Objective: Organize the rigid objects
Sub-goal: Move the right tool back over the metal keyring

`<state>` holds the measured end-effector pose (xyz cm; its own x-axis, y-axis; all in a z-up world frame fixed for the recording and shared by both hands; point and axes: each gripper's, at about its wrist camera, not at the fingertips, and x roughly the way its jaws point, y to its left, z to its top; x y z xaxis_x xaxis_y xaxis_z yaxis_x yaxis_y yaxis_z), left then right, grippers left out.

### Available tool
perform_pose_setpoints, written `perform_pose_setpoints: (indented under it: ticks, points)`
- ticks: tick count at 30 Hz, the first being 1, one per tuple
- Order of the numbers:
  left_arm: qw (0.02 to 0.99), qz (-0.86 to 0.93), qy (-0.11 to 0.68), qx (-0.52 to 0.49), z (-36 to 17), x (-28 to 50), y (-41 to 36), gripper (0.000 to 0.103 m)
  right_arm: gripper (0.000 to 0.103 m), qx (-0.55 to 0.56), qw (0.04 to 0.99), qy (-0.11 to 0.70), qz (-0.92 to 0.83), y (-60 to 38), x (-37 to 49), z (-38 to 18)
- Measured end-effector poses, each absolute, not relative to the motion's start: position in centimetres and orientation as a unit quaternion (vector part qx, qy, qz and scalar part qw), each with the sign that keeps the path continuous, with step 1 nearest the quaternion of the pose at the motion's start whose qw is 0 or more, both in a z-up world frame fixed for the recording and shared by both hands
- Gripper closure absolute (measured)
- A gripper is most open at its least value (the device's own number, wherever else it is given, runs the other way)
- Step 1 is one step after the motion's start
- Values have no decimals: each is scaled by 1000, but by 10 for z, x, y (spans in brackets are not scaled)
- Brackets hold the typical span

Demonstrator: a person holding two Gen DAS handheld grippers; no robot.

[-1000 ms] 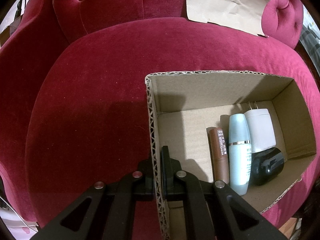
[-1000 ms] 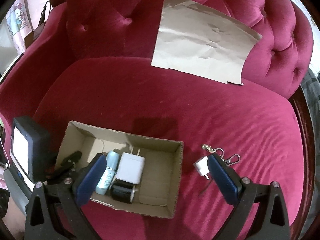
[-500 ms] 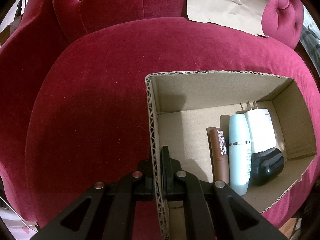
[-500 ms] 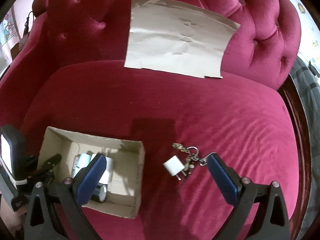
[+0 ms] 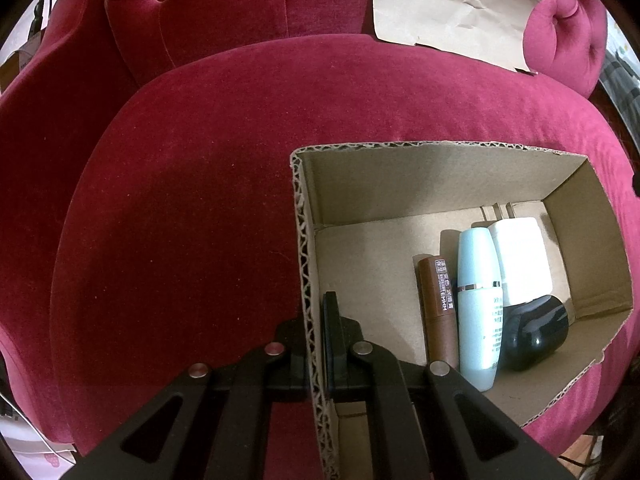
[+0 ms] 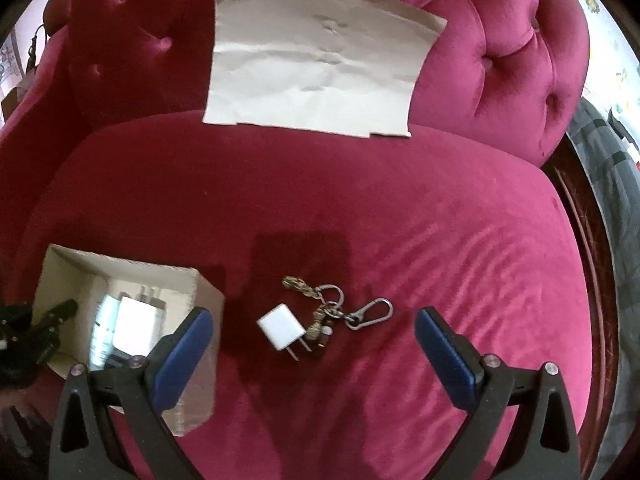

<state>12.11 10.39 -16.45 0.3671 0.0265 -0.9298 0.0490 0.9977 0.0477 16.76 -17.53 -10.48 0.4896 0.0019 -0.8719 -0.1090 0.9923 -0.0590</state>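
An open cardboard box (image 5: 420, 176) sits on the red velvet seat. My left gripper (image 5: 316, 320) is shut on its left wall. Inside lie a brown tube (image 5: 438, 308), a pale blue bottle (image 5: 478, 304), a white charger (image 5: 520, 256) and a black rounded object (image 5: 536, 336). In the right wrist view the box (image 6: 192, 292) is at the lower left. My right gripper (image 6: 312, 320) stands wide open above a small white plug adapter (image 6: 282, 326) and a keychain (image 6: 336, 308) that lie together on the seat between the blue pads (image 6: 184, 354).
A creased sheet of tan paper (image 6: 316, 60) leans against the tufted backrest (image 6: 520, 48). The left gripper (image 6: 36, 328) shows at the left edge of the right wrist view. The seat's rounded edge falls away on the right.
My right gripper has travelled to the right and slightly down, from over the box to over the adapter and keychain. The left gripper and the box have not moved.
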Motion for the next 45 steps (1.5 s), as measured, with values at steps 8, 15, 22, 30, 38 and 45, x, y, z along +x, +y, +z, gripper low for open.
perform_pose_setpoints:
  ticks: [8,15,22,30,38,45]
  points:
    - [826,-7,562,33,-165,121,105,98,0,-53,852,519,34,-195,166,-135]
    - [826,-7,563,32,-165,121,105,98,0,-41,843,535,26,-211,167,-157]
    - [826,-6,562,33,-165,121,105,98,0,-32,838,544,14,-222,172,-167]
    - [826,-7,562,32,-165,121,106,98,0,-53,830,556,8,-218,180,-180]
    - [826,-7,562,32,-165,121,106,98,0,-52,829,557,9,-218,193,-188]
    - [826,-7,562,32,-165,121,106,98,0,-39,834,550,11,-220,204,-183]
